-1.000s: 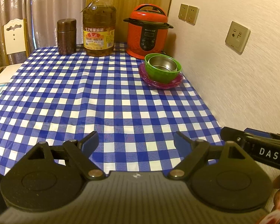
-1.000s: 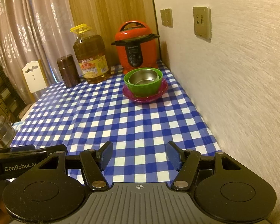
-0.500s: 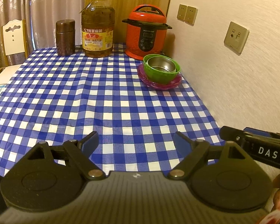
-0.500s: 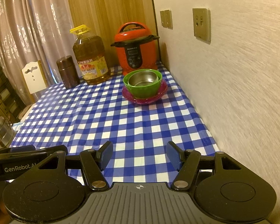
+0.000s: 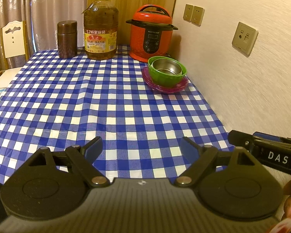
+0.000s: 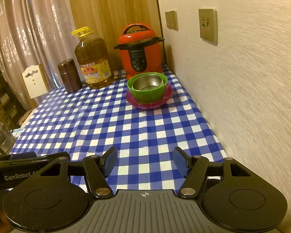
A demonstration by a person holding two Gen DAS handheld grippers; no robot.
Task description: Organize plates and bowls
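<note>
On checked tablecloth: bowls stacked by wall; left tongs wide; right tongs wide, empty

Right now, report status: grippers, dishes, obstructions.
Left gripper open, empty. Right gripper open, empty. Steel bowl nested in green bowl on pink plates, beside wall. Tablecloth path unobstructed.

Two wrist views, side by side at the near table edge, angled down, sharing the far-corner bowl stack.
</note>
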